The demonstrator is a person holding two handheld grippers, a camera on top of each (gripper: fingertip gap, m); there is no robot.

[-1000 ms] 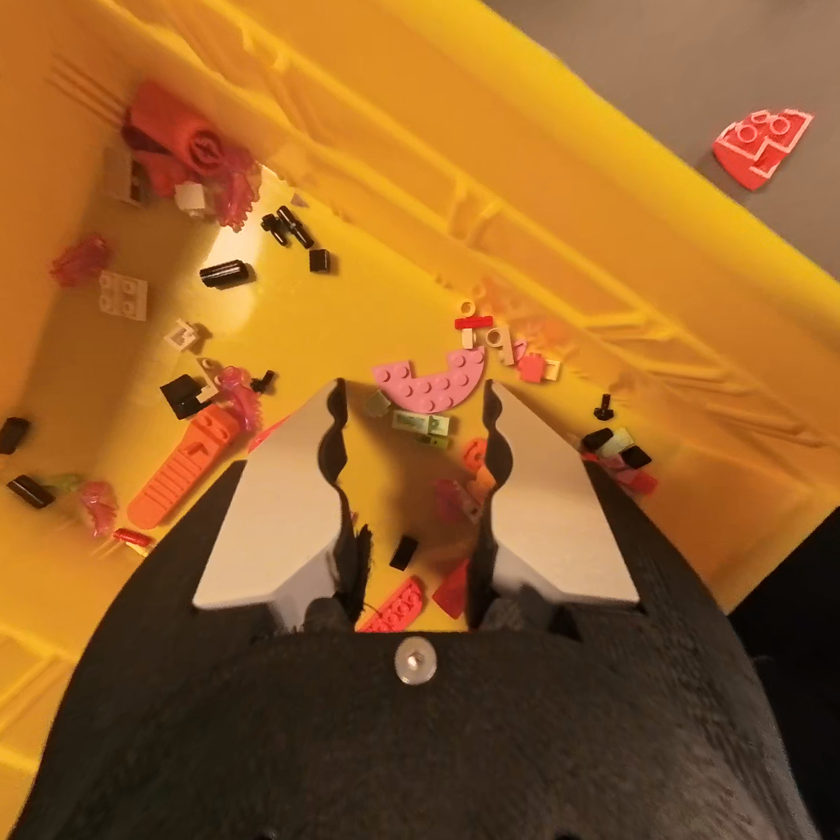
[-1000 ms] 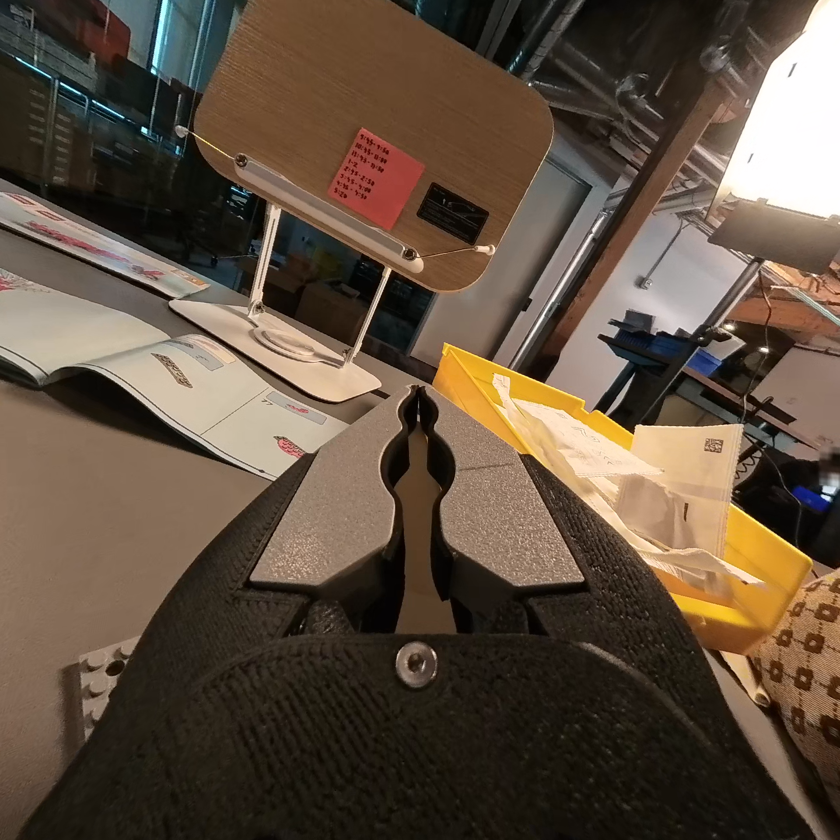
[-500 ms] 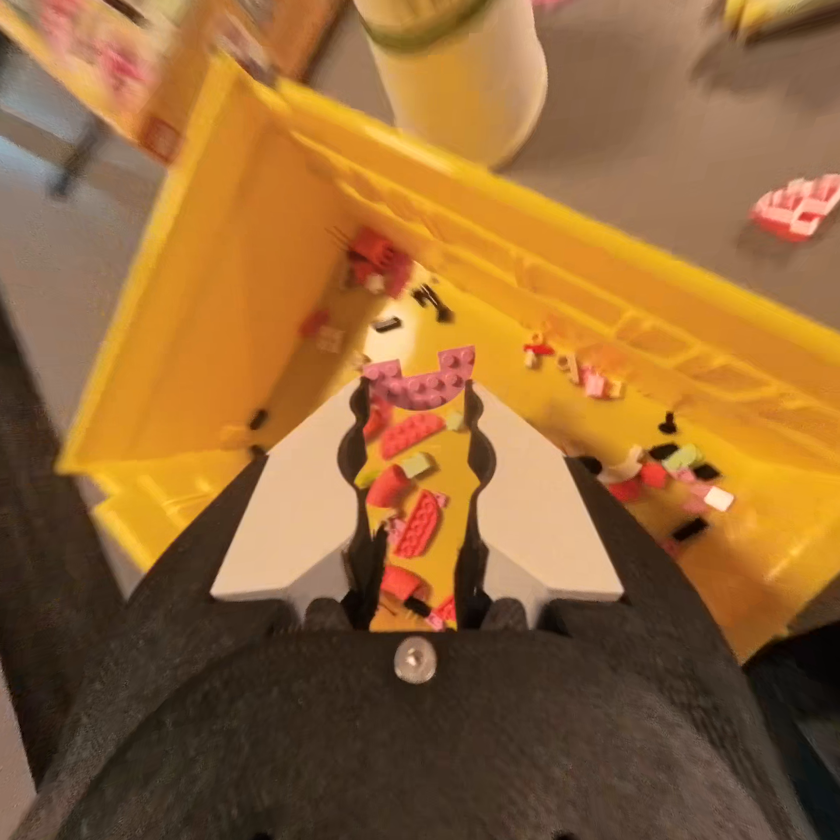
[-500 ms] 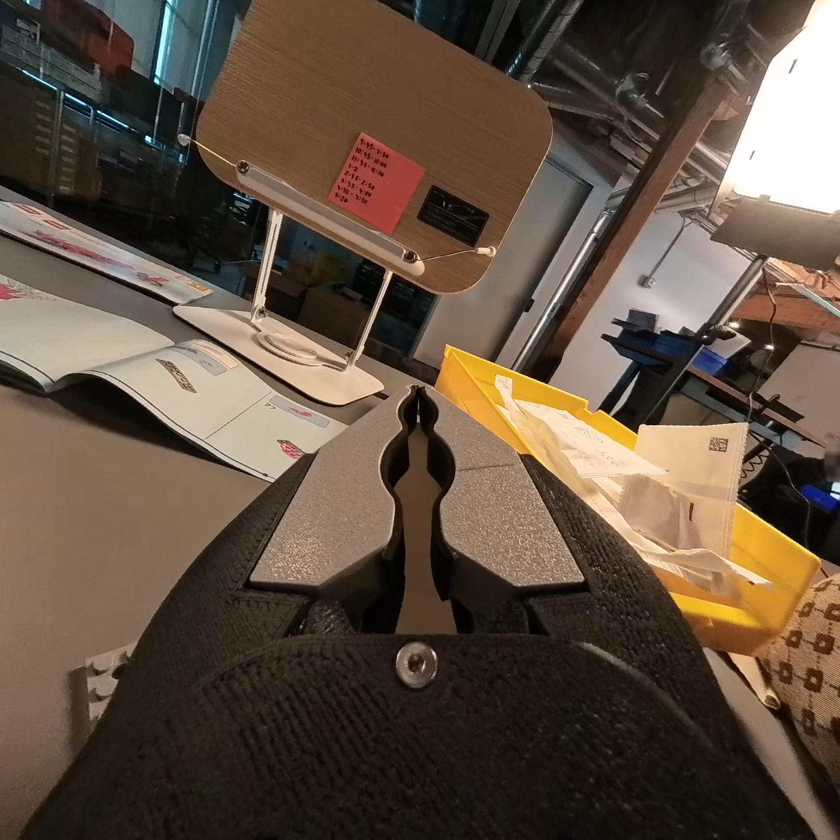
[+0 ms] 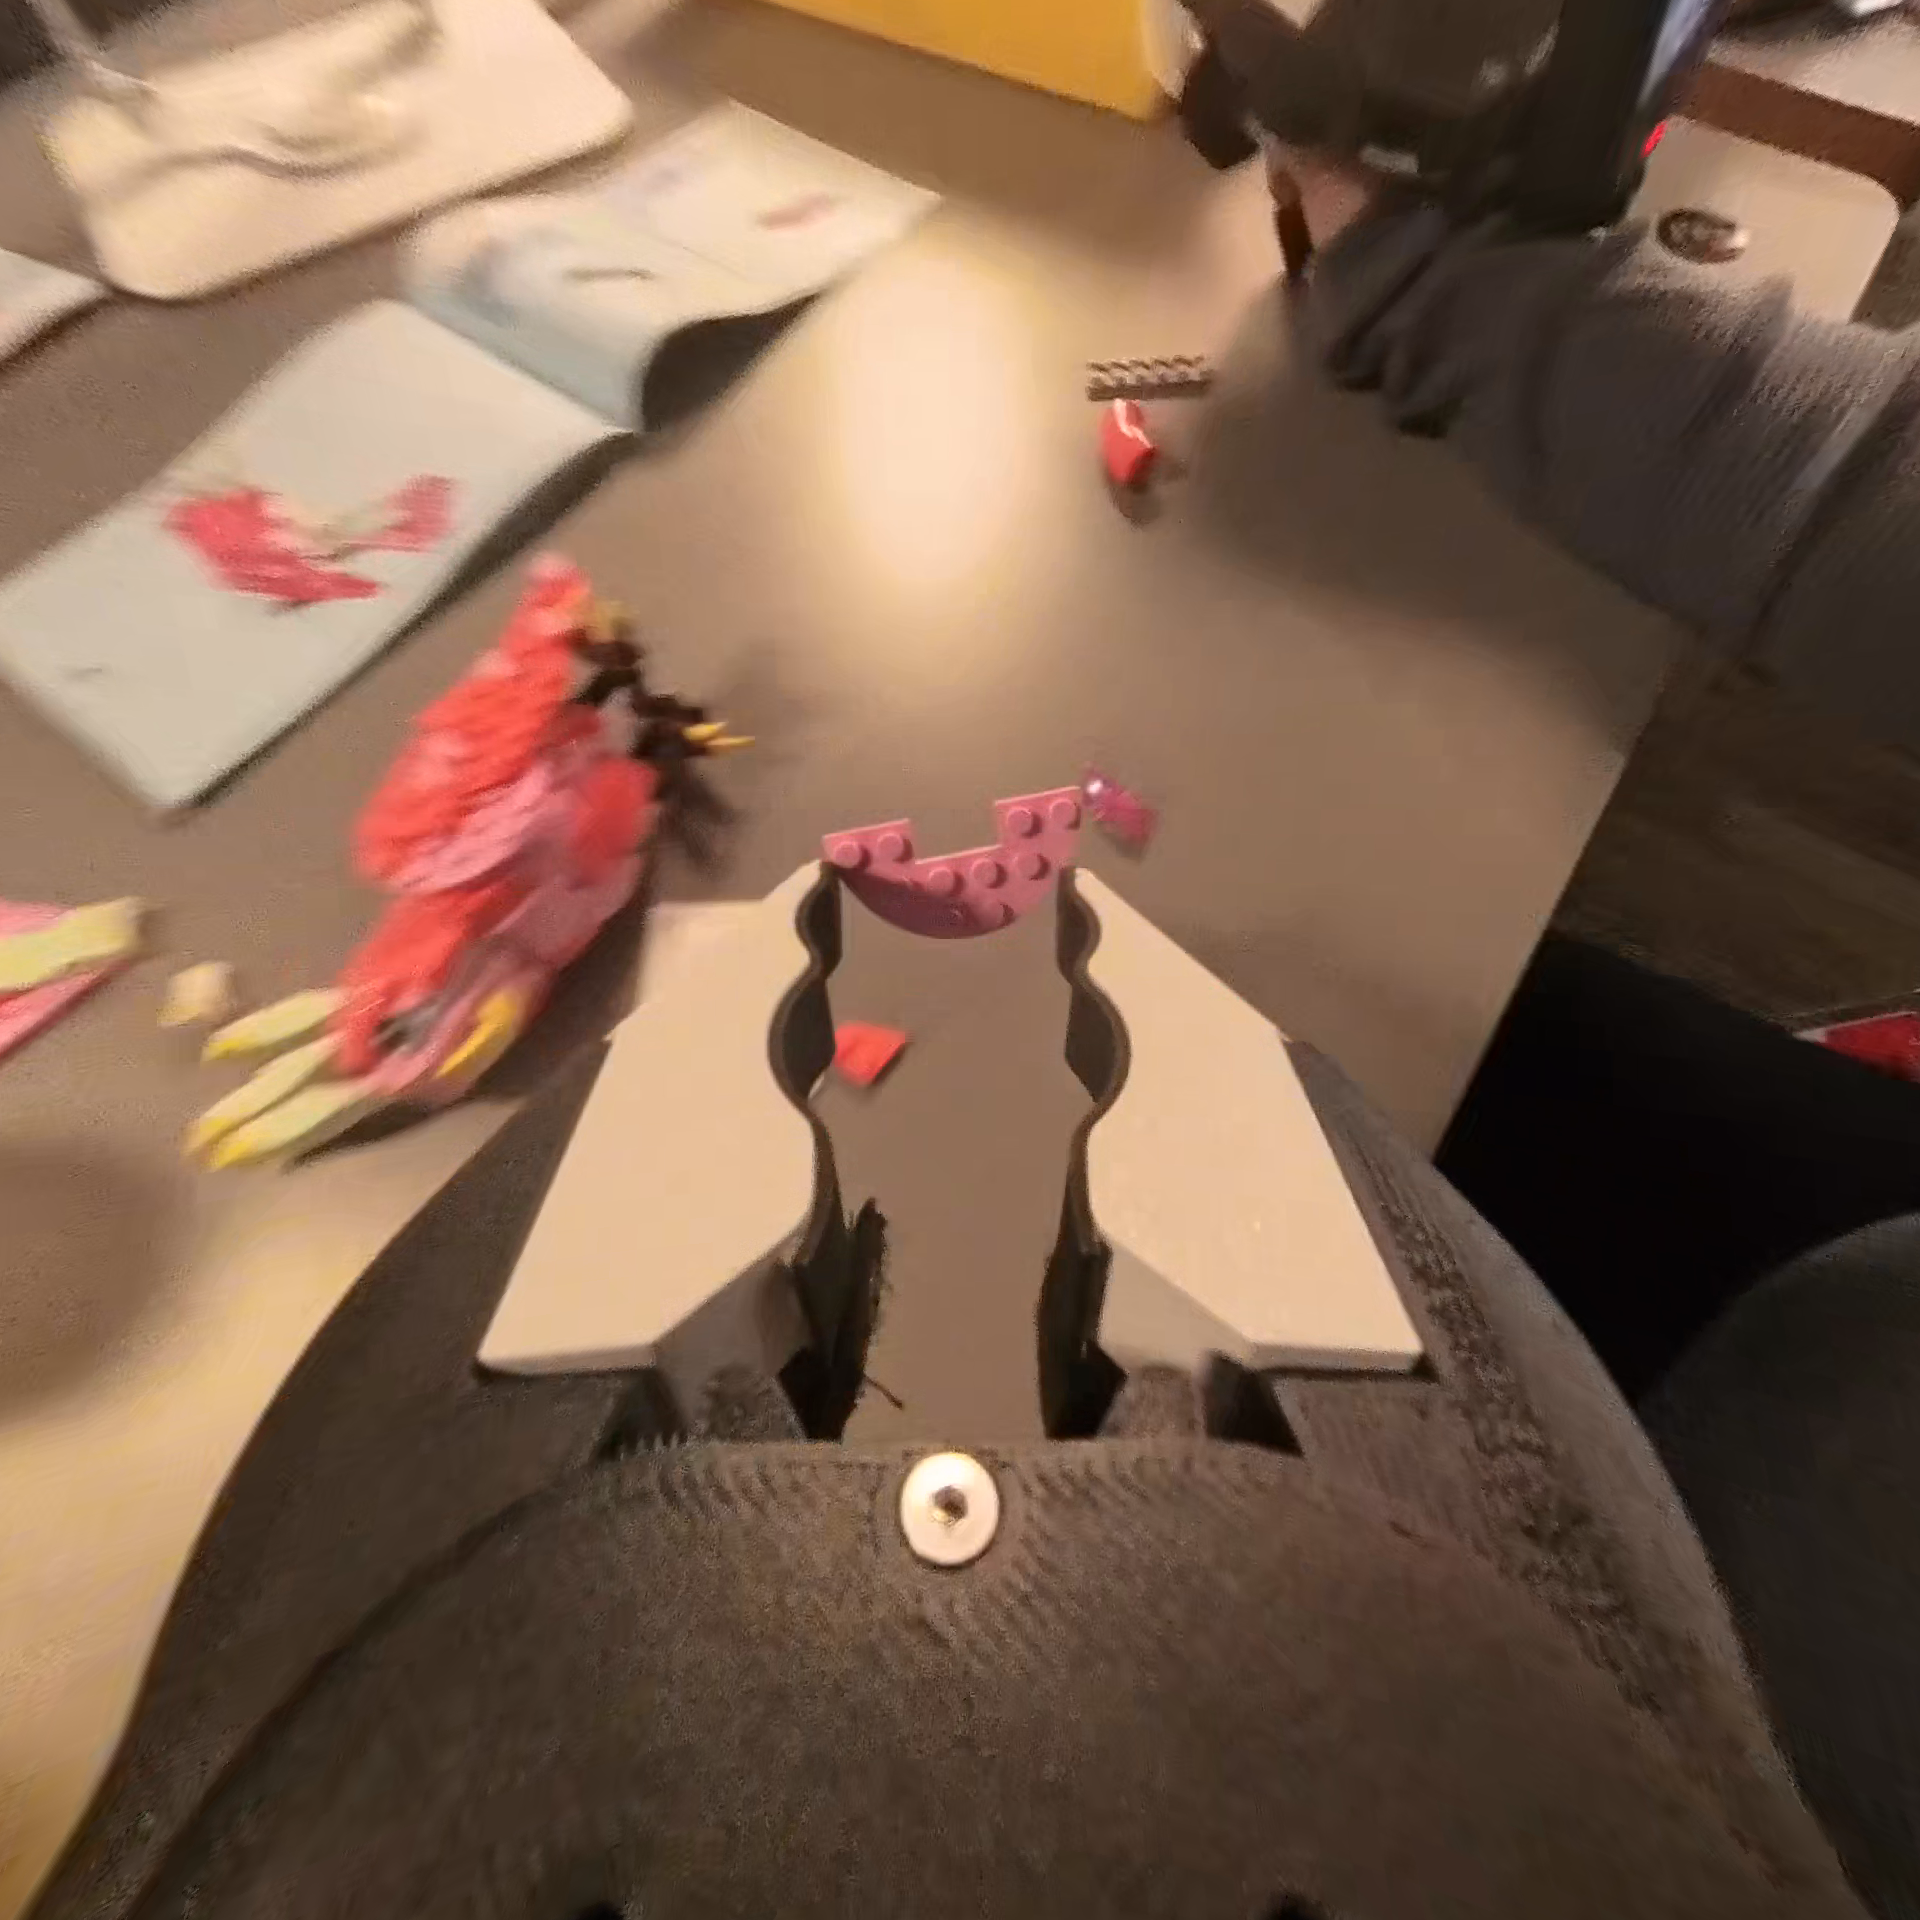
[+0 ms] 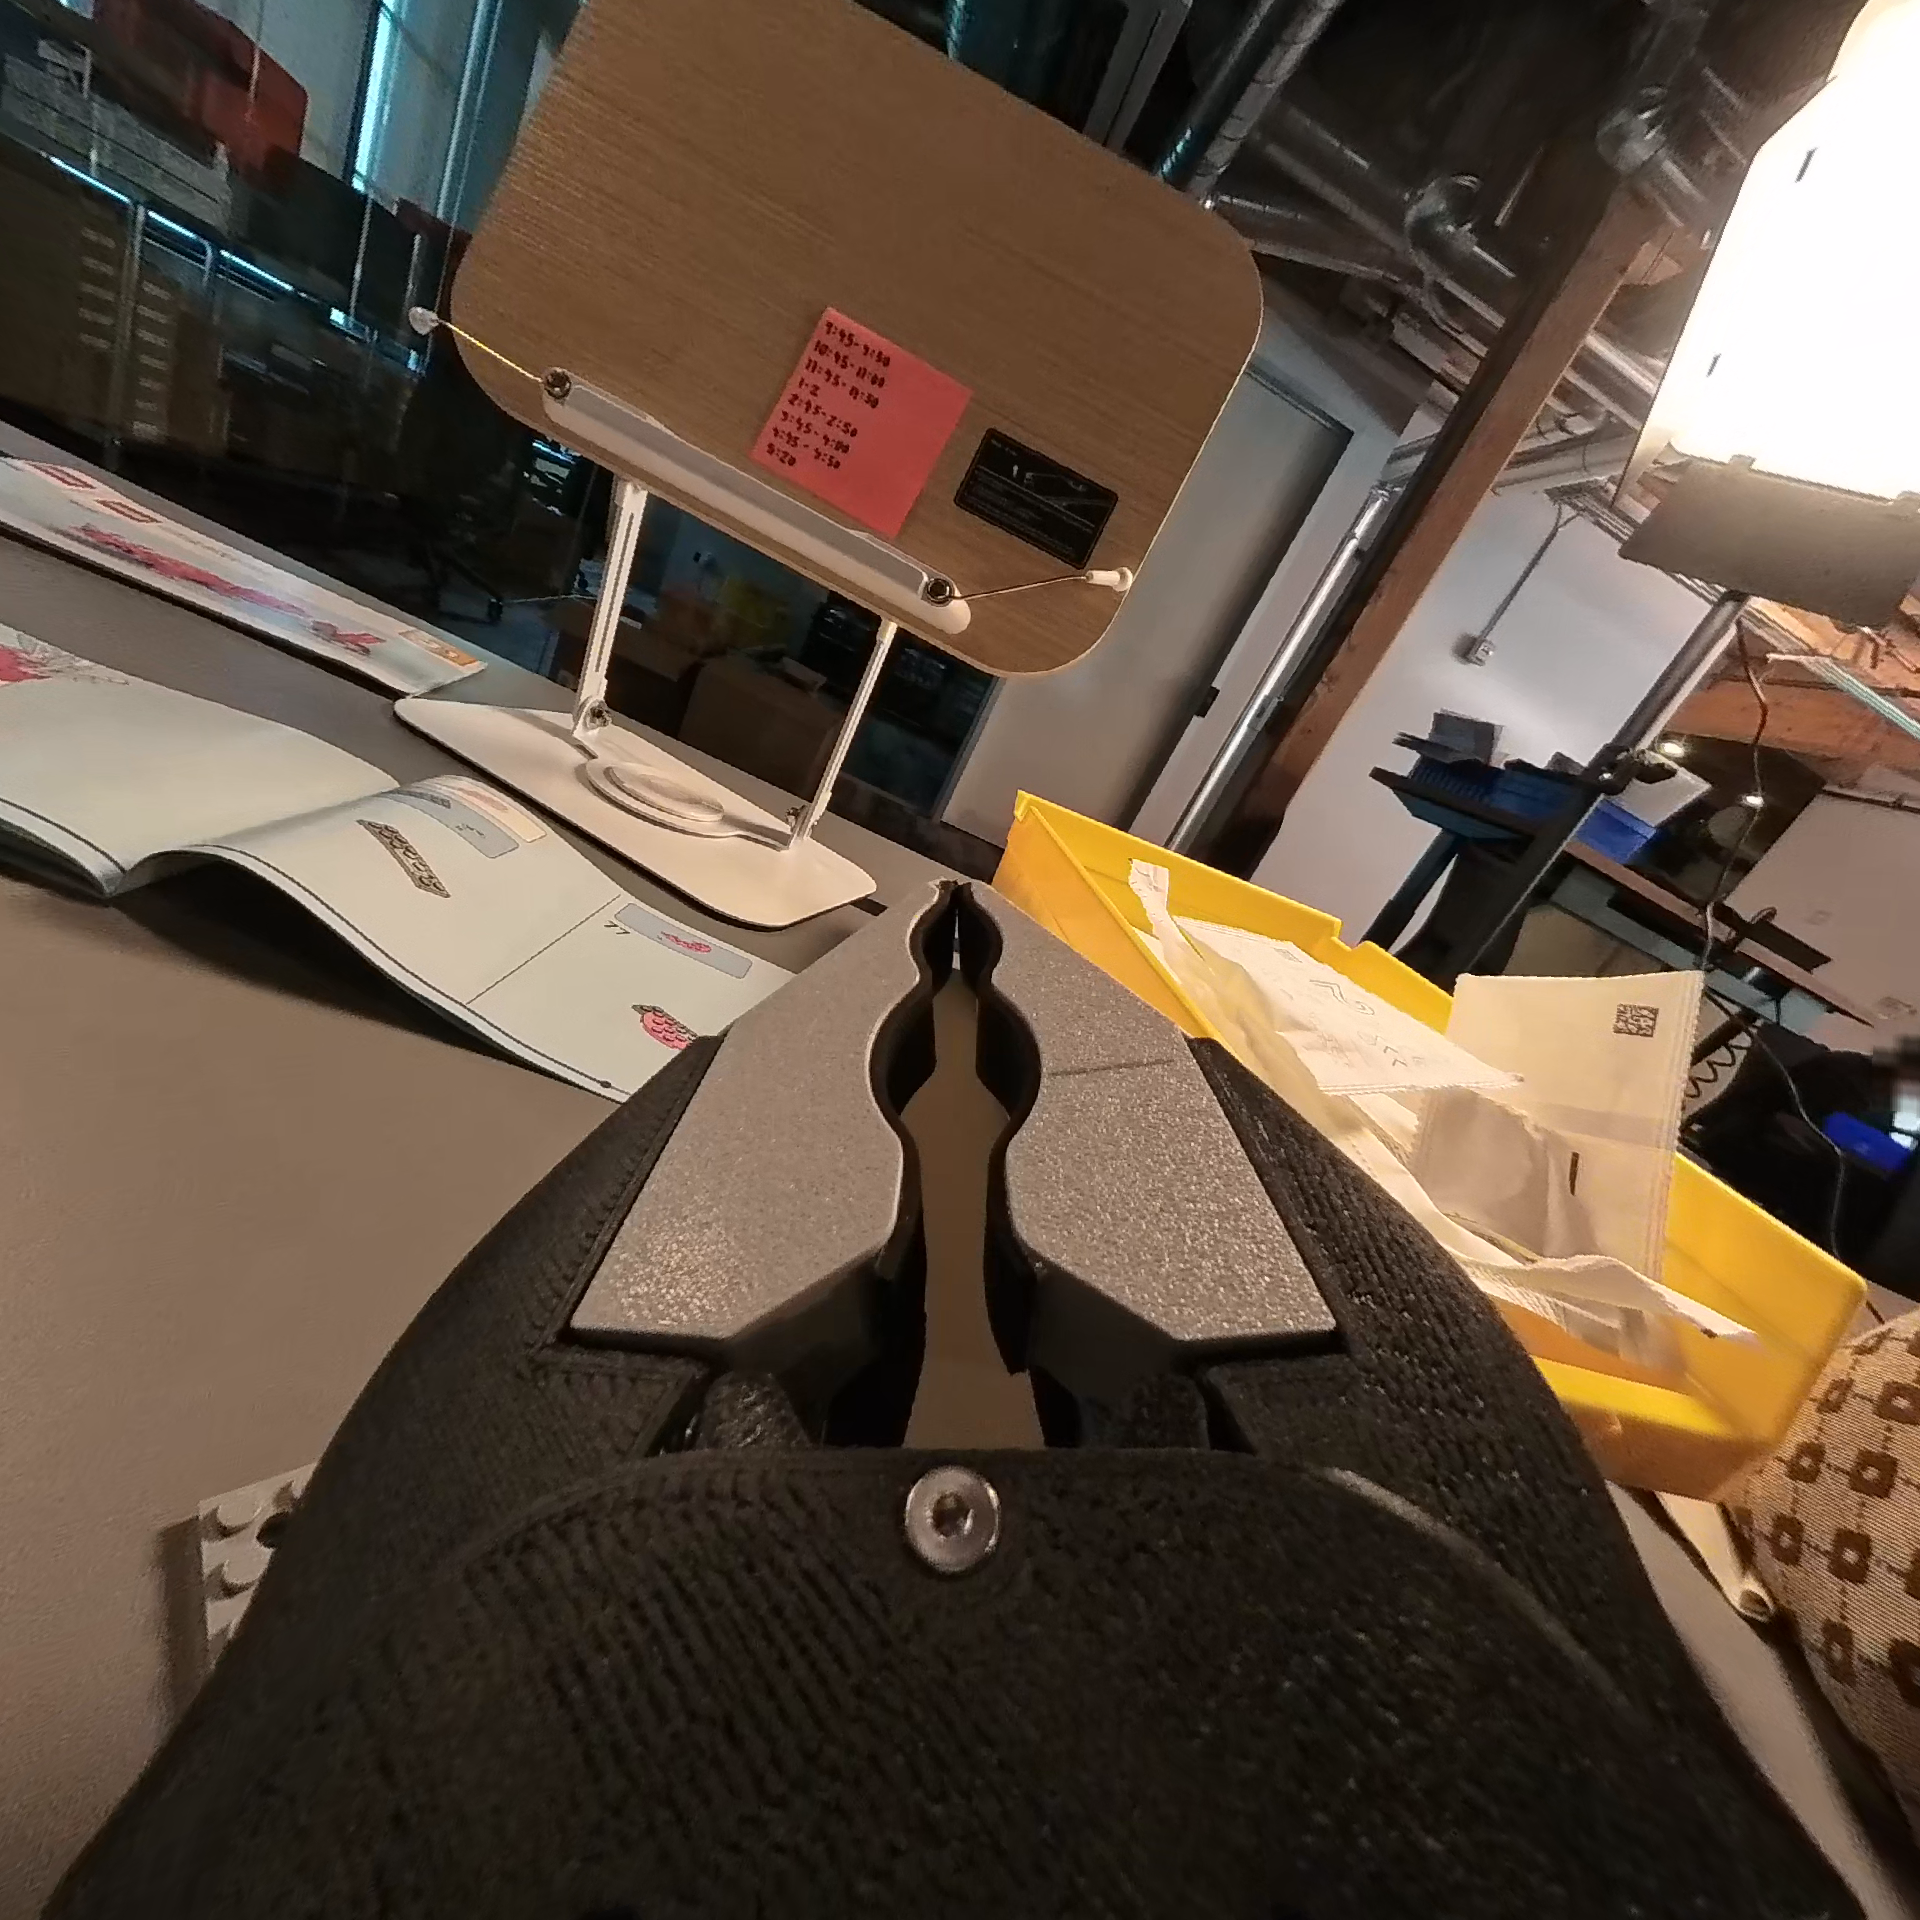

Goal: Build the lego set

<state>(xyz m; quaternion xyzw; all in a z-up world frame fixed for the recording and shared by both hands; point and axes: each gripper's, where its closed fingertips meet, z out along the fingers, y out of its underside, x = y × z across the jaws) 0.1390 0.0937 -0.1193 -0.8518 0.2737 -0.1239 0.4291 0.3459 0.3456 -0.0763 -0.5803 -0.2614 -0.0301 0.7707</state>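
Left tongs (image 5: 951, 883): the two pale fingers are clamped on a pink studded plate (image 5: 961, 868), one fingertip against each end, and hold it clear above the grey table (image 5: 1039, 520). The plate is flat and crescent-shaped: its curved edge faces back toward the tongs, and a square notch is cut in the far edge, leaving two raised corners. The studs face up and slightly toward the camera. Its long axis runs crosswise, from fingertip to fingertip, with the right end tipped a little higher than the left.

On the table just beyond the plate's right end lies a small pink piece (image 5: 1120, 812). Below the gap between the fingers lies a small red piece (image 5: 864, 1049). To the left of the tongs is a blurred red and pink brick model (image 5: 488, 862) with yellow-green claws. Farther ahead lie a red brick (image 5: 1127, 442) and a grey strip (image 5: 1148, 376), and to the far left an open booklet (image 5: 312, 520).

Right tongs (image 6: 954, 886): the grey fingers are together at the tips with nothing between them, low over the table. A yellow bin (image 6: 1091, 862) of paper bags sits just ahead to their right; a wooden book stand (image 6: 852, 343) and the open booklet (image 6: 312, 883) are ahead to their left. A grey studded plate (image 6: 223, 1558) lies by the left of the tongs' body.
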